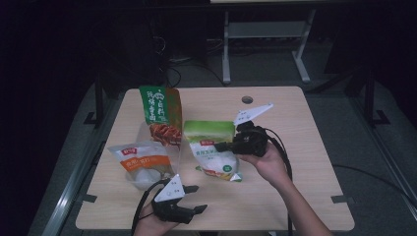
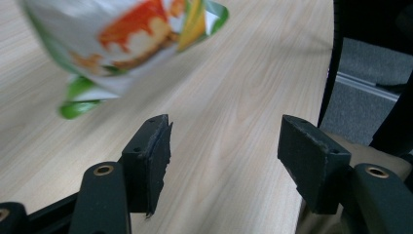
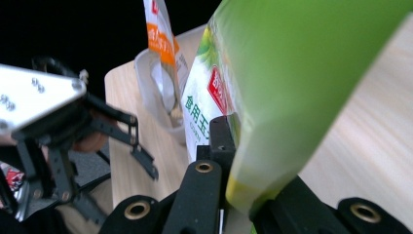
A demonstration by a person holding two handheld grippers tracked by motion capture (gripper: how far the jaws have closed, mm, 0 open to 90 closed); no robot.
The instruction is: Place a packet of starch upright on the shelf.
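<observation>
Right gripper [image 1: 223, 146] was clamped on the green-topped white pouch [image 1: 212, 150] at table [image 1: 295, 162] centre, holding it by its side edge. Pouch long axis ran away from the person, green end far, tilted. Left gripper [image 1: 195, 198] sat at the near edge, jaws wide, nothing between them. Right gripper view showed the pinch on the pouch edge [image 3: 272, 97] up close; left gripper view caught the pouch's bottom corner [image 2: 122, 44], blurred.
</observation>
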